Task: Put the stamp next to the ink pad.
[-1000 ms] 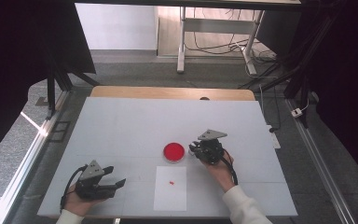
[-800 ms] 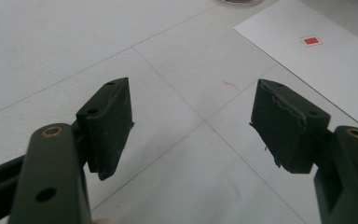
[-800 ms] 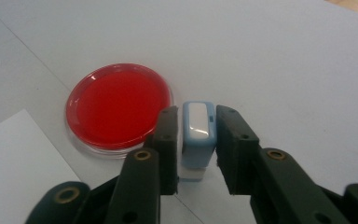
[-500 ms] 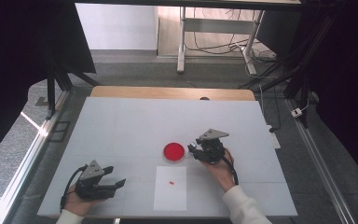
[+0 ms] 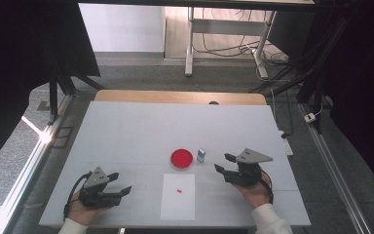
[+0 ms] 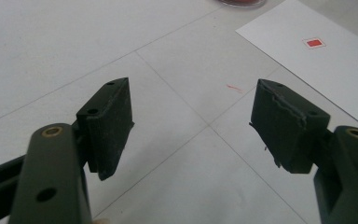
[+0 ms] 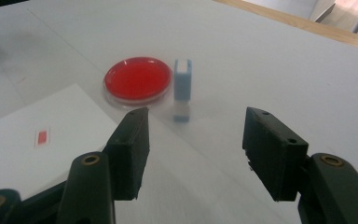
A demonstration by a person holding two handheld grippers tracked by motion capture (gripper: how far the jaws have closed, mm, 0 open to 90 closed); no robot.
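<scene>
The right gripper (image 5: 225, 163) has just opened its jaws and drawn back toward the lower right, leaving the small blue vial (image 5: 201, 155) upright beside the red dish (image 5: 181, 158), so that placement looks done; the left gripper (image 5: 119, 183) rests open and empty

right tool (image 7: 193, 140) with its jaws apart, just opened and empty, above the white tabletop (image 7: 270, 60); beyond them a small blue-and-white block (image 7: 182, 88) stands upright just beside a red-filled round dish (image 7: 138, 80), near a white sheet (image 7: 23, 144) bearing a small red square (image 7: 42, 136).

Bright, even light on the white table (image 5: 126, 131); dark surroundings; sun glare at left; soft blur up close.
</scene>
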